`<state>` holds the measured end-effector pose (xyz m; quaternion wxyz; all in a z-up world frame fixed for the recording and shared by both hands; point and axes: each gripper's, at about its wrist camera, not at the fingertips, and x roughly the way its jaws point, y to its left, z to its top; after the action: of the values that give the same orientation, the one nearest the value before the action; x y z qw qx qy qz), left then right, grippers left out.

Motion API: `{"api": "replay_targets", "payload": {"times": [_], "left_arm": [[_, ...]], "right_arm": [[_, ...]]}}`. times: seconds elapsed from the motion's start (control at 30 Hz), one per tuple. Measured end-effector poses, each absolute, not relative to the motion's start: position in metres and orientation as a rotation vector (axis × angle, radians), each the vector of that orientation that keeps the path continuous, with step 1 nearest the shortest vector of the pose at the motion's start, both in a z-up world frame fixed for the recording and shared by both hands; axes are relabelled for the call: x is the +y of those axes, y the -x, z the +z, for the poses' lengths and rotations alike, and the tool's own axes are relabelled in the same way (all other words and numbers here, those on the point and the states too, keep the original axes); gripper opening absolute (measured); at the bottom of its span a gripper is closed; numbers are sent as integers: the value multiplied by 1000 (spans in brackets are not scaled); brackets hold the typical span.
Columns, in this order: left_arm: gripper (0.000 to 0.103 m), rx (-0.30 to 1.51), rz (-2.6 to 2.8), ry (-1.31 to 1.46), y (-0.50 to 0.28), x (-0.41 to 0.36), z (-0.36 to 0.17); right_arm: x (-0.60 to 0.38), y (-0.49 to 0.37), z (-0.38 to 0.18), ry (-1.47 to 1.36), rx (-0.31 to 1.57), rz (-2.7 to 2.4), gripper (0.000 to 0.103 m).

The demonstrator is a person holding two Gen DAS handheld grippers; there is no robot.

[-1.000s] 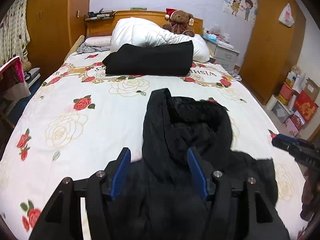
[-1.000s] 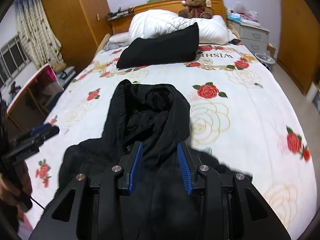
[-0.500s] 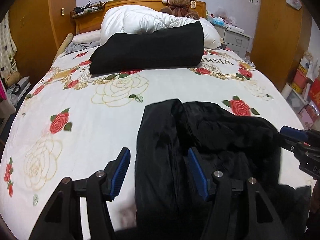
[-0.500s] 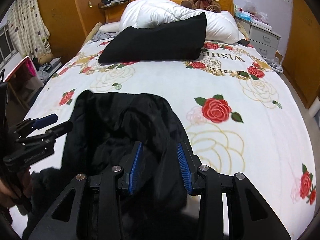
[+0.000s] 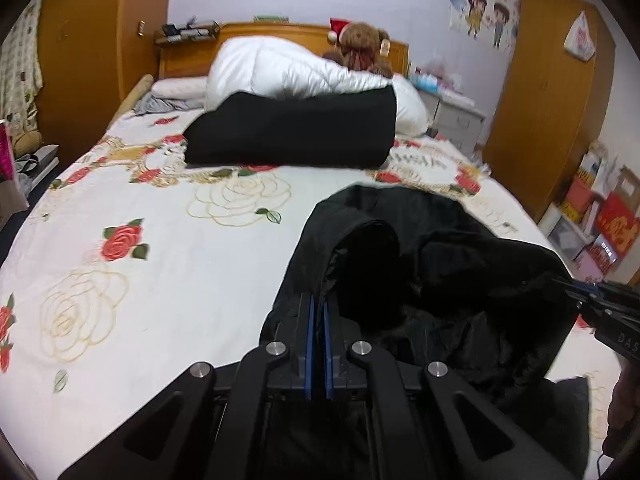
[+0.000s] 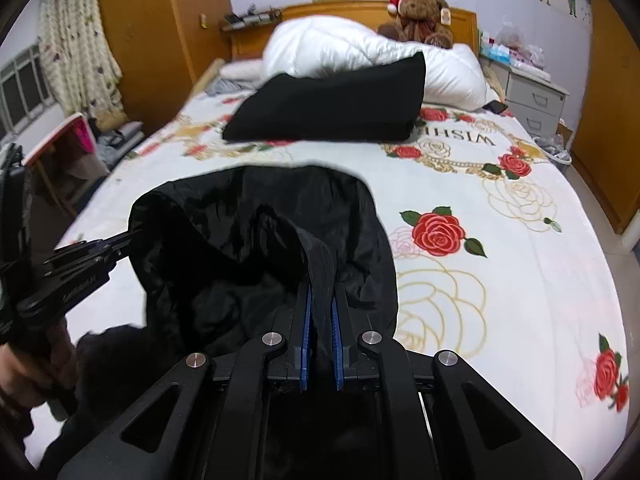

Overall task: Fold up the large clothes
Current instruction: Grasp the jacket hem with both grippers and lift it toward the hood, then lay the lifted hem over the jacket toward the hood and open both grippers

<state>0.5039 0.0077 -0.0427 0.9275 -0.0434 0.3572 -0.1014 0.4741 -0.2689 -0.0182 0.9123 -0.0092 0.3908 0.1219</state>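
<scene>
The black coat [image 5: 432, 280] lies crumpled on the bed [image 5: 160, 280], low and right of centre in the left view. Both grippers have just been closing — the left gripper [image 5: 318, 304] now pinches the coat's left edge, the right gripper [image 6: 320, 300] clamps a fold of its right edge.

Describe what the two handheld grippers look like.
Both the left gripper and the right gripper are matte black, with ribbed blue pads inside the fingers, angular linkage arms with triangular cut-outs and round silver pivot pins. Pale lettering marks each body's side.
</scene>
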Motion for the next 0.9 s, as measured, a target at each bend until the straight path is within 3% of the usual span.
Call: {"api": "replay_targets", "payload": {"times": [0.27, 0.6, 0.7, 0.77, 0.83, 0.9], "left_arm": [[4, 691, -251, 182, -388, 39, -13], [6, 871, -224, 219, -296, 55, -60], [16, 897, -219, 206, -273, 61, -61], [33, 893, -219, 209, -255, 66, -58], [40, 877, -215, 205, -238, 72, -52], [43, 859, -209, 204, -226, 75, -44]], "right_arm": [[-268, -358, 6, -11, 769, 323, 9], [-269, -281, -62, -25, 993, 309, 14], [-276, -270, -58, -57, 1013, 333, 21], [-280, -260, -47, -70, 995, 336, 29], [-285, -252, -31, -90, 954, 347, 52], [-287, -249, -20, -98, 917, 354, 57]]}}
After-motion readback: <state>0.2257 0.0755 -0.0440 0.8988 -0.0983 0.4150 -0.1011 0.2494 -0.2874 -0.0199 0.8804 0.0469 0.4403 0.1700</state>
